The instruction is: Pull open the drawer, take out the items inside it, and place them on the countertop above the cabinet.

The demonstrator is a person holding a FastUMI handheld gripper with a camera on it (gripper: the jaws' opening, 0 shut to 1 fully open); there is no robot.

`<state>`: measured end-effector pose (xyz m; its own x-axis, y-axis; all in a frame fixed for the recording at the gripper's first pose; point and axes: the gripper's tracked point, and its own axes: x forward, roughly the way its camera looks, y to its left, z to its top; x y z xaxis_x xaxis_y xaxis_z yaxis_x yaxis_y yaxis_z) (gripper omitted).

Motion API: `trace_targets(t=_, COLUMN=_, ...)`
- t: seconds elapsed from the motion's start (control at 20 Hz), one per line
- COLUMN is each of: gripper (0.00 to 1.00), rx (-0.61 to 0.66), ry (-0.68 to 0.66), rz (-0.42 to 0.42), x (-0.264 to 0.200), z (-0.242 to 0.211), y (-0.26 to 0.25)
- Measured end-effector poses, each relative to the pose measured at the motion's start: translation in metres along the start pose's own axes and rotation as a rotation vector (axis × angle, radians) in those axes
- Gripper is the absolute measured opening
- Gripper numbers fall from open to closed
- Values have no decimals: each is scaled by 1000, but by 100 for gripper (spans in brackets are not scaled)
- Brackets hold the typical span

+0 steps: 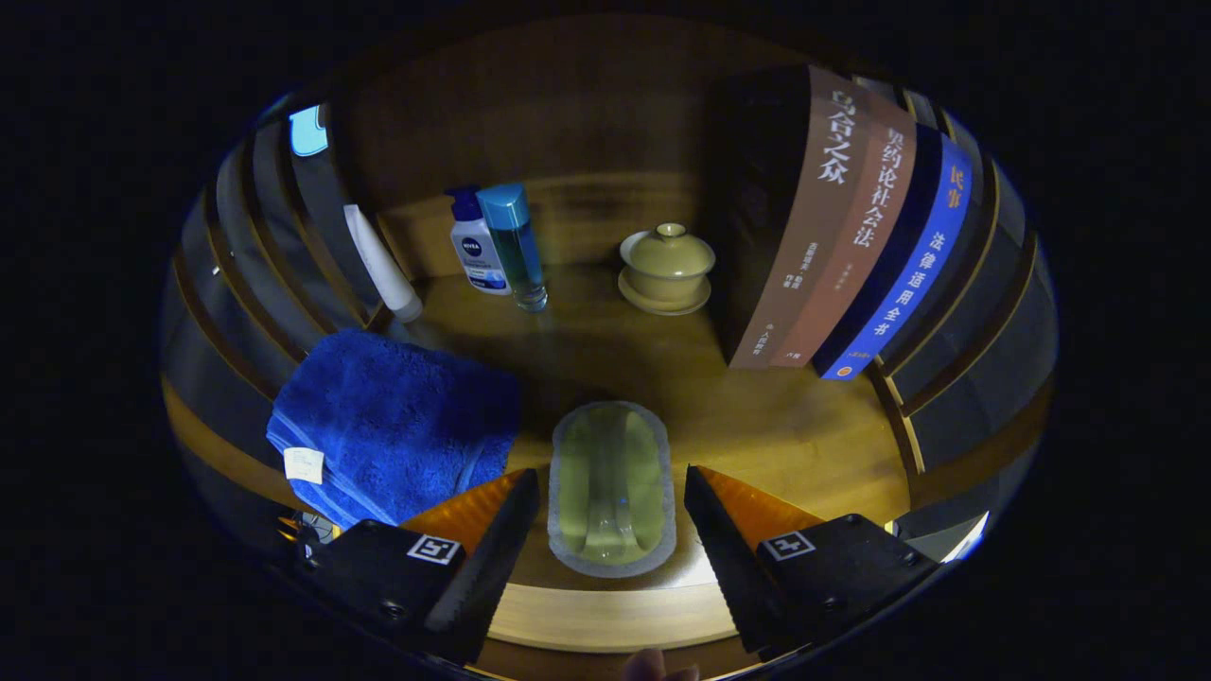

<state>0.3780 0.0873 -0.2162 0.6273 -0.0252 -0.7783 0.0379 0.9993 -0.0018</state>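
Wood table [776, 426] carries everything here, lit warm, with a wooden back panel behind it.

Books [851, 236] are the biggest thing: a row standing upright at about 2 o'clock from the jaws, spines facing out, brown ones then a blue one. Their left end sits near the lidded cup.

Blue towel [393, 426], folded, lies on the table at 10 o'clock, just ahead of the left finger [492, 549], with a small white tag on its near corner.

Gripper [611, 530]: jaws wide open, holding nothing. Both fingers are clear of the case, one on each side.

Glasses case [612, 487], a clear oval with a pale rim, lies flat on the table between the fingers at 12 o'clock, long axis pointing away. It is already on top near the front edge.

Lidded cup [667, 265] on its saucer sits well beyond the case at 12 to 1 o'clock, near the back panel.

Two bottles stand touching at 11 o'clock, far back: a white pump bottle [476, 248] and a blue-capped clear bottle [516, 248] just right of it.

White tube [380, 265] leans against the slatted wall left of the bottles, beyond the towel.

A fingertip [653, 668] shows at 6 o'clock, below the table's front edge.
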Motion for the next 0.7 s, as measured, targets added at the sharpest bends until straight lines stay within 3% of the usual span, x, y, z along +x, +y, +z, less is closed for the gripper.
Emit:
trace_targets(t=0.2, gripper=99, rx=16, ry=-68, rz=29, x=-30, z=0, y=4)
trace_targets(t=0.4, gripper=99, rx=-20, ry=-242, rz=60, x=-76, z=-3, y=6)
trace_targets(t=0.7, gripper=100, rx=26, ry=-441, rz=131, x=-154, z=-56, y=18)
